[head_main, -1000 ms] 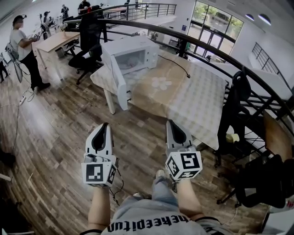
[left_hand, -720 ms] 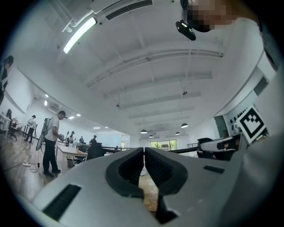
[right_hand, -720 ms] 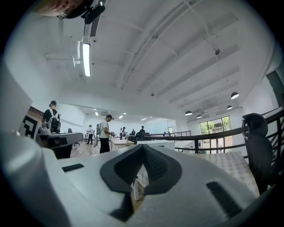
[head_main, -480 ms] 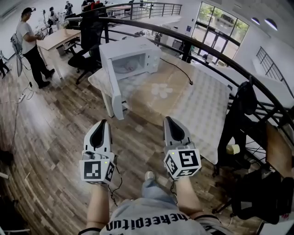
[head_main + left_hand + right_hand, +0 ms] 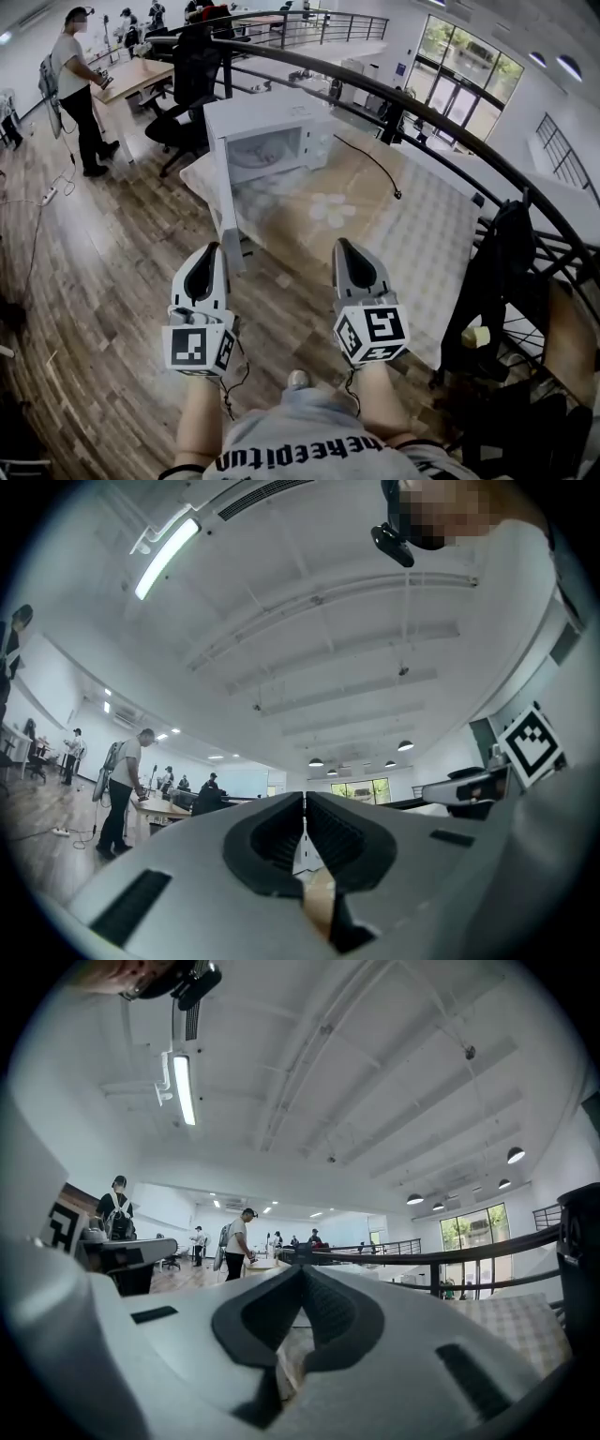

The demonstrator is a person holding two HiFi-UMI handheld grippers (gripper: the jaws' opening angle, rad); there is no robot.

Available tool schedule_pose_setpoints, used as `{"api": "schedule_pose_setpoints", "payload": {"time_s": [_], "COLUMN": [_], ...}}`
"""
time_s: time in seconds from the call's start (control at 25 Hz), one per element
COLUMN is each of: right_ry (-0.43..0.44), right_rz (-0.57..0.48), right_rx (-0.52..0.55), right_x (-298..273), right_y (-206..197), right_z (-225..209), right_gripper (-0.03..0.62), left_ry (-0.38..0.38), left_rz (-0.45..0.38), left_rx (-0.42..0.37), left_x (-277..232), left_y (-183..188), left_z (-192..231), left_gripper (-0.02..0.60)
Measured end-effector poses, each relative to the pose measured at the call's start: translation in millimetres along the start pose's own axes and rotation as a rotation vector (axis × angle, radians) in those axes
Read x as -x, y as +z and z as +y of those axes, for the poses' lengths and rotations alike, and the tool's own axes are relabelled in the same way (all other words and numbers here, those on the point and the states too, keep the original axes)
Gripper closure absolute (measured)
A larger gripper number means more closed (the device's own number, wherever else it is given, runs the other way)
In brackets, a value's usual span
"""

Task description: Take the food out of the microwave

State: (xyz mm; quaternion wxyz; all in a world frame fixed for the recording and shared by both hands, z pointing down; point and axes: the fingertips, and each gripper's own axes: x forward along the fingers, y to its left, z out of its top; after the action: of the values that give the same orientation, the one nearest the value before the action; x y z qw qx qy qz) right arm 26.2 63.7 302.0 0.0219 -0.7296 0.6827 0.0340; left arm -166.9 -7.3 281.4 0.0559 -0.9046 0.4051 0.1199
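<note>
A white microwave stands on the far left end of a cloth-covered table, its door swung wide open toward me. Inside the cavity a pale plate of food shows dimly. My left gripper and right gripper are held side by side over the wooden floor, short of the table, both shut and holding nothing. In the left gripper view the left gripper has its jaws pressed together. The right gripper looks the same in the right gripper view.
A curved black railing runs behind the table. A person stands at a desk far left, near black office chairs. A dark jacket hangs on the railing at right. A cable trails across the tablecloth.
The microwave and table have come nearer and shifted lower in the head view as I walk toward them. Both grippers stay shut and keep their places.
</note>
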Motion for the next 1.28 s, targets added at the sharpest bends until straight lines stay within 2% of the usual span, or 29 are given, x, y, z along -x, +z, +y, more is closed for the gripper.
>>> {"api": "schedule_pose_setpoints", "payload": {"time_s": [0.6,0.8,1.28], "right_ry": [0.091,0.097,0.080], "right_rz": [0.004,0.002,0.018], "right_rx": [-0.008,-0.024,-0.048], "right_x": [-62,-73,-122], "right_y": [-11,-15,-31], "right_z": [-69,-84,-106], "right_gripper": [0.589,0.589,0.589], "left_ry": [0.059,0.044,0.014], "left_rz": [0.017,0.013,0.053], "left_rx": [-0.003,-0.030,-0.006], "left_x": [-82,-100,-156], "left_y": [-20,-29,-53], "left_z": [-35,-44,-40], "left_gripper": [0.571,0.571,0.571]}}
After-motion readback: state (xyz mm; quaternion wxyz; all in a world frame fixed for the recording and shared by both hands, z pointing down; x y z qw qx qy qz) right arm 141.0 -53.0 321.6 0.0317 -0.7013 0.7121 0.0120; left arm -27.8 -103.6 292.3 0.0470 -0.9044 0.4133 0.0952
